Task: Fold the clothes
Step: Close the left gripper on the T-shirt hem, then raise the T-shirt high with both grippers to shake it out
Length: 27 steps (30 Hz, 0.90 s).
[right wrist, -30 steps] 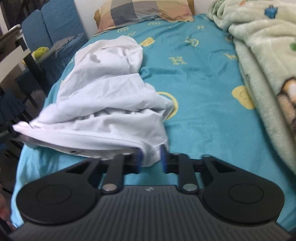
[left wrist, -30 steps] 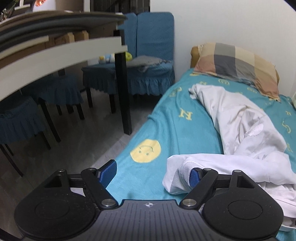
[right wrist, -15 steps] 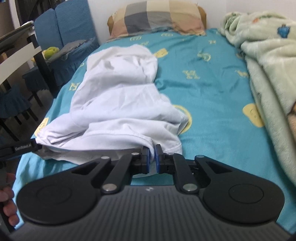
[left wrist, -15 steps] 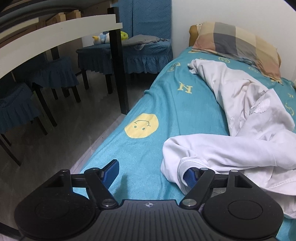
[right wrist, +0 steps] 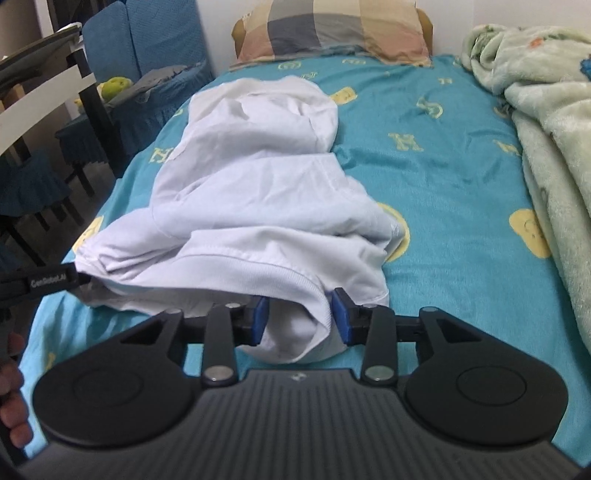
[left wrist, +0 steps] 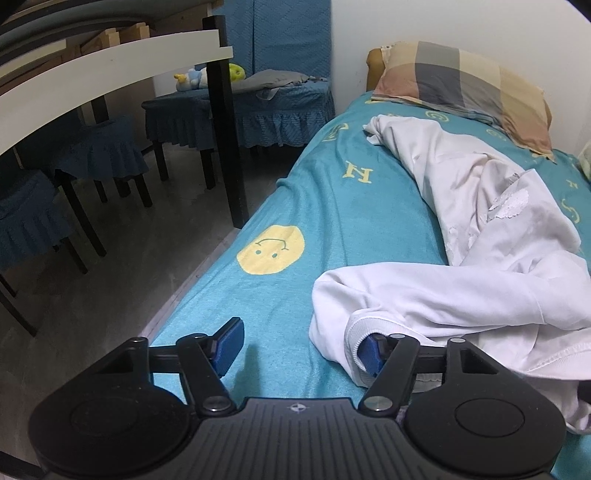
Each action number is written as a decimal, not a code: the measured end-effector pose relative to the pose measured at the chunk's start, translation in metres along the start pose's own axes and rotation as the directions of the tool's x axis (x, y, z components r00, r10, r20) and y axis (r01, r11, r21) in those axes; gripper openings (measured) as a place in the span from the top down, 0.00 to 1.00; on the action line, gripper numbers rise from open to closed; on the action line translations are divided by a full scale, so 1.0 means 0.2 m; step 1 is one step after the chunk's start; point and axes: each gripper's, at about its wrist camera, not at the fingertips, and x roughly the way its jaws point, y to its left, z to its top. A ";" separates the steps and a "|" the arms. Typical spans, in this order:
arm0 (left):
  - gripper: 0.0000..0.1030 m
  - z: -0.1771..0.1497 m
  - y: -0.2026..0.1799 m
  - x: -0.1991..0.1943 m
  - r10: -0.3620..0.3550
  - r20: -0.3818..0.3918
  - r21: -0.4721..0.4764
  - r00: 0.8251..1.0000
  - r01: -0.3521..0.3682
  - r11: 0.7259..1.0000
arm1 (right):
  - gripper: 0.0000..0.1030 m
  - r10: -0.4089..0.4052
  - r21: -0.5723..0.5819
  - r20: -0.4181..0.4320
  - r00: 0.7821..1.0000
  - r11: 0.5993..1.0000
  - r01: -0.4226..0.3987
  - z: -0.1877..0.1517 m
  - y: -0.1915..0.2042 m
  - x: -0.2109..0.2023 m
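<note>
A crumpled white garment (right wrist: 255,177) lies along the teal bed sheet (right wrist: 443,173). My right gripper (right wrist: 300,320) is at its near hem; the jaws are opening, with a fold of the hem loose between the blue pads (right wrist: 260,319). In the left wrist view the garment (left wrist: 461,295) lies to the right. My left gripper (left wrist: 300,349) is closing there: its right pad (left wrist: 370,355) is tucked inside a ribbed cuff and its left pad (left wrist: 229,344) is over bare sheet. The left gripper (right wrist: 40,283) also shows at the garment's left corner in the right wrist view.
A checked pillow (right wrist: 332,29) lies at the head of the bed. A pale green blanket (right wrist: 550,122) is heaped along the right side. Left of the bed are blue-covered chairs (left wrist: 240,107), a black table leg (left wrist: 225,125) and grey floor (left wrist: 110,280). A hand (right wrist: 11,373) shows at the left edge.
My right gripper's jaws, shut on the hem before, have parted. My left gripper's jaws have narrowed a little. The garment has settled lower on the bed.
</note>
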 end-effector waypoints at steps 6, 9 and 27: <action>0.59 0.00 0.02 0.02 -0.046 -0.007 -0.031 0.999 0.046 0.998 | 0.86 -0.101 0.060 -0.037 0.994 0.993 0.103 0.00 -0.09 0.04; 0.79 0.01 0.01 0.01 -0.086 0.003 -0.062 0.996 0.086 0.994 | 0.92 -0.076 0.131 -0.007 0.997 0.988 0.076 0.02 -0.15 0.00; 0.97 0.31 0.15 -1.08 -0.204 0.543 -0.056 0.815 0.277 0.959 | 0.95 -0.026 0.124 0.433 0.901 0.992 -0.030 0.36 -0.07 -0.95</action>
